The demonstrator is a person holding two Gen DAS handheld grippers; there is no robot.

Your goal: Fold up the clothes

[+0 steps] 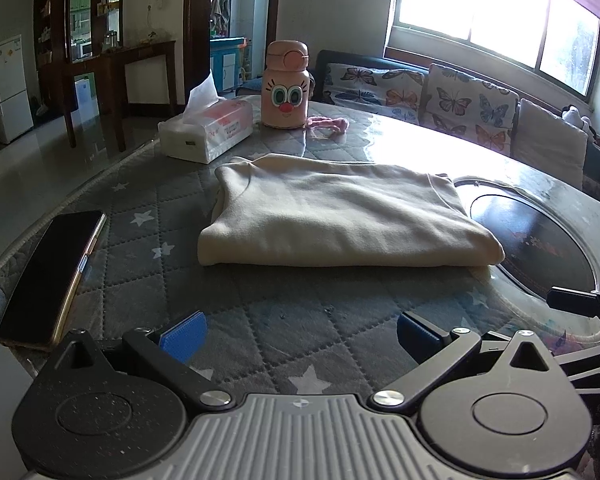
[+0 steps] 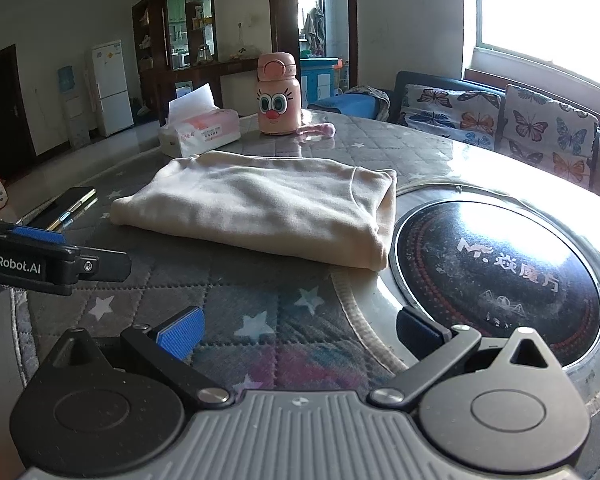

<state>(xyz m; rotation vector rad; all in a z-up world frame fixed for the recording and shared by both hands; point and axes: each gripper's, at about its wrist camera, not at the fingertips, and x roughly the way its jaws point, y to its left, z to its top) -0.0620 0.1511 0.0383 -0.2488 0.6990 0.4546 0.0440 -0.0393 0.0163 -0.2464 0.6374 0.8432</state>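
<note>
A cream garment [image 1: 340, 216] lies folded into a thick, tidy rectangle near the middle of a round surface [image 1: 260, 320] covered in grey quilted cloth with white stars. Both claws hang low over the near edge, well apart from the garment. The left claw [image 1: 300, 336] has its blue pads spread wide and holds nothing; the right claw [image 2: 300, 334] is likewise wide open and empty. In the right wrist view the left claw also shows at the left edge.

The fold looks finished or nearly so. Any last step is likely squaring the bundle or smoothing its top. To do that well, each claw should come in flat and low, press or nip only the outer layer at a corner, and avoid dragging the stack, which could undo the layers beneath.

A dark phone [image 1: 52, 276] lies to the left. Behind the garment stand a tissue pack [image 1: 208, 128] and a pink bottle [image 1: 286, 84] with a cartoon face. A black round inset plate [image 2: 496, 276] sits just right of the garment.
</note>
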